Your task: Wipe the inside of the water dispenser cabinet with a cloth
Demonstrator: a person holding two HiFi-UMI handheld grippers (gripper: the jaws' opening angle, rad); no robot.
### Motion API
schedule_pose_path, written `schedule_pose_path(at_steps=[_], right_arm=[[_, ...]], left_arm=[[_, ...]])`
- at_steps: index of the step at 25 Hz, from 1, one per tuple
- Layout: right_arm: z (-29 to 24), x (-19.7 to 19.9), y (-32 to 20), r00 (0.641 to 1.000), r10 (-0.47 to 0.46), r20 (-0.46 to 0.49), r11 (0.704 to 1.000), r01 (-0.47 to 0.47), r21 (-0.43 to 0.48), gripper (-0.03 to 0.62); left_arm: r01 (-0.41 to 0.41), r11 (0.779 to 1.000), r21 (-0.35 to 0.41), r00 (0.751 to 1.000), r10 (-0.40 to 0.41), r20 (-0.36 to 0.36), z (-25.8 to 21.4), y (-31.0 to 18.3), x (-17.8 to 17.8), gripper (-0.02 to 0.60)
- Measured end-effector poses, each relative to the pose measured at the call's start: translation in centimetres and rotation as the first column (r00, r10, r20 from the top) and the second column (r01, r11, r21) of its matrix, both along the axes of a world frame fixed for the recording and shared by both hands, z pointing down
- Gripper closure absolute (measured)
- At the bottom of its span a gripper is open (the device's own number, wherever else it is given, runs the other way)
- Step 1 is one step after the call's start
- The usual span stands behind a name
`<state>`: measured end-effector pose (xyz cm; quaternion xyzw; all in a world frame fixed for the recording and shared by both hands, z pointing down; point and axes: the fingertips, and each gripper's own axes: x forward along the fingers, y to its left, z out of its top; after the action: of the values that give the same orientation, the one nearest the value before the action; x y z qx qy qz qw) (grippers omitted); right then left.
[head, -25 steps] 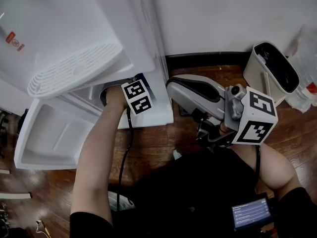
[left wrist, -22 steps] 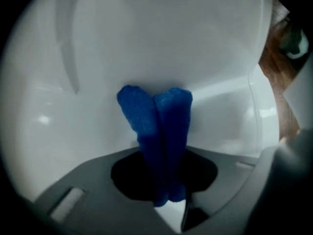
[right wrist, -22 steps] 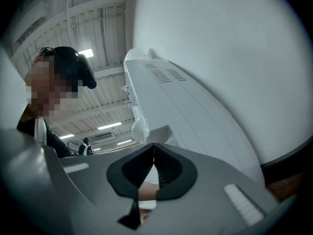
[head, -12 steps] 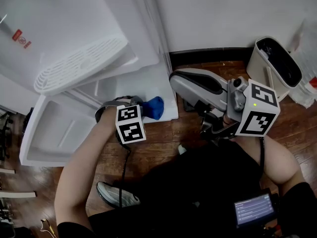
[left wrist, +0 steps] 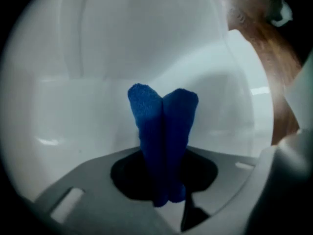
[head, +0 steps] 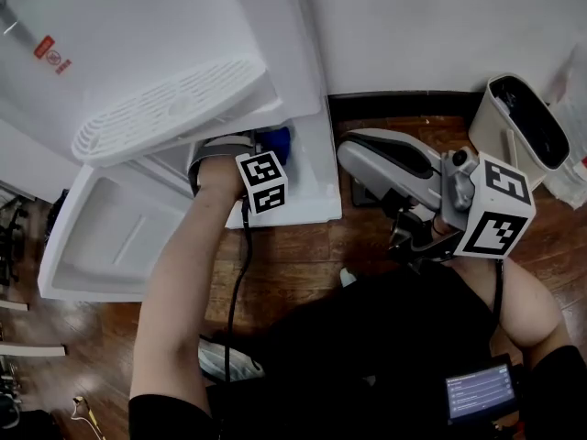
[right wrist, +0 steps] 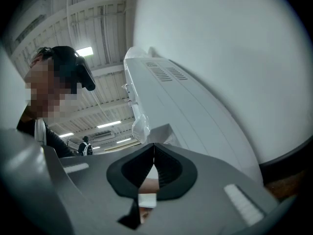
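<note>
View from above of one white water dispenser (head: 138,35), with one slotted drip tray (head: 170,108) jutting out and one cabinet door (head: 110,236) swung open to the left over a wooden floor (head: 293,255). Two claws, each carrying one cube of black-and-white square markers.

Left claw (left wrist: 164,192): reaching into the open cabinet (left wrist: 146,58) beneath the drip tray, pinched tight on one blue cloth (left wrist: 164,131). Cloth folded double, standing up out of the pads in two rounded lobes, just in front of the white inner wall; cannot tell whether touching it. From above, only a small blue corner of it showing at the cabinet's mouth, just beside the left cube (head: 263,181). One black cable (head: 237,282) trailing along the left forearm.

Right claw (right wrist: 154,163): closed completely, gripping nothing, held to the right of the dispenser and tilted upward, well apart from the cabinet.

One white bin (head: 514,126) with a dark opening at the far right by the wall. One small lit screen (head: 479,392) at the near right.
</note>
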<state>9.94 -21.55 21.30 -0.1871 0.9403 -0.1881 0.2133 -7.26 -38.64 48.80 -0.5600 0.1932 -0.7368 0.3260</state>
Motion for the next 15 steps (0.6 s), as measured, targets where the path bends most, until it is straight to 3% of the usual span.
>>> schedule_pose_path(at_steps=[4, 9, 15], right_arm=[[0.0, 0.0, -0.2, 1.000, -0.008, 0.017, 1.000, 0.008, -0.016, 0.588], [0.2, -0.5, -0.2, 0.999, -0.035, 0.015, 0.999, 0.035, -0.021, 0.588], [0.5, -0.4, -0.2, 1.000, -0.019, -0.003, 1.000, 0.019, -0.021, 0.588]], left_arm=[[0.048, 0.998, 0.043, 0.999, -0.047, -0.015, 0.9, -1.8, -1.3, 0.462], [0.130, 0.991, -0.022, 0.991, -0.131, -0.026, 1.8, -1.4, -2.0, 0.462], [0.195, 0.977, -0.082, 0.978, -0.188, 0.089, 2.1, 1.5, -3.7, 0.463]])
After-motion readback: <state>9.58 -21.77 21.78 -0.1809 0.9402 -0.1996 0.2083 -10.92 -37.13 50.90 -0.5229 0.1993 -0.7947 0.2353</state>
